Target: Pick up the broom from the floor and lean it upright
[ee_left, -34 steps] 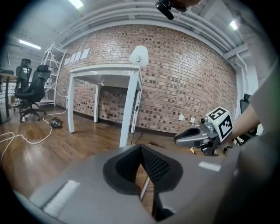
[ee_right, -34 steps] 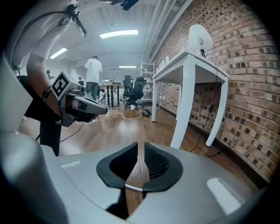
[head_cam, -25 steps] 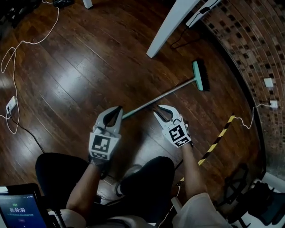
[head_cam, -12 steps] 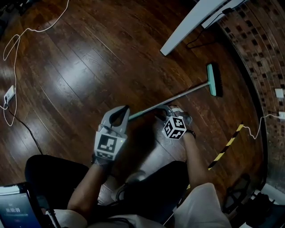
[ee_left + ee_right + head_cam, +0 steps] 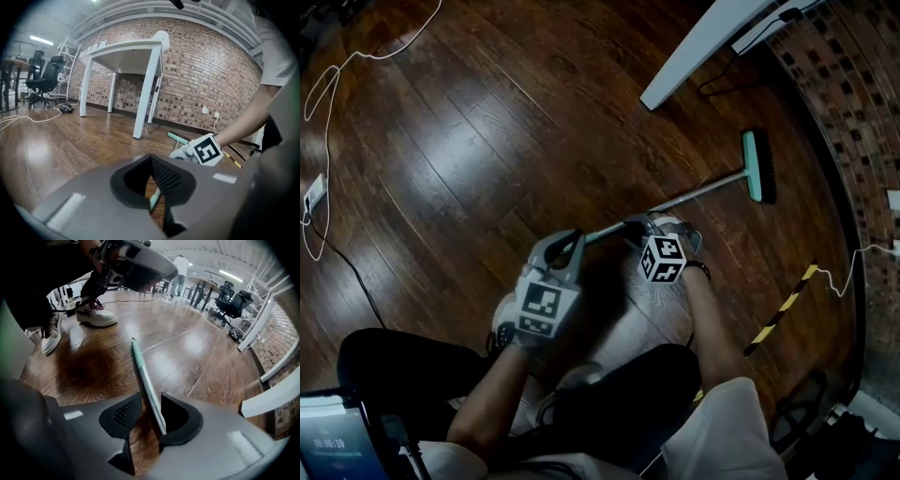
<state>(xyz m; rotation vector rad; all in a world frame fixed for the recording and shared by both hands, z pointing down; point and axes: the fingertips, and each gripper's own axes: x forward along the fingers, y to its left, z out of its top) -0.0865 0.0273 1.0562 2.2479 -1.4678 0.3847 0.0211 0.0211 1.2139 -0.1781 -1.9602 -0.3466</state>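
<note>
**Head view with both gripper views.** The broom [image 5: 757, 167] lies flat on the wooden floor [image 5: 459, 141], not yet lifted. Its teal head rests near the brick wall [image 5: 853, 84], at about 2 o'clock from the grippers. Its handle [image 5: 698, 190] runs from the head toward 8 o'clock, metal along most of its length and teal at the free end.

The right gripper [image 5: 639, 228] points steeply down over the handle, close to the teal end. Its jaws stand wide apart, having just been opening, and straddle the handle. The shaft passes between them, close along the inner face of one jaw and clear of the ribbed pad opposite. Nothing is clamped.

The left gripper [image 5: 572, 242] sits at 8 o'clock from the right one, just beside it, over the handle's tip. Its jaws stand a little apart. The teal tip shows in the narrow gap with bare floor beside it, so the pads do not press on it.

A white table leg [image 5: 703, 52] stands at 12 o'clock from the grippers. A yellow-black strip [image 5: 783, 305] lies on the floor at 4 o'clock. The person's shoes [image 5: 96, 317] stand near the handle's tip.
</note>
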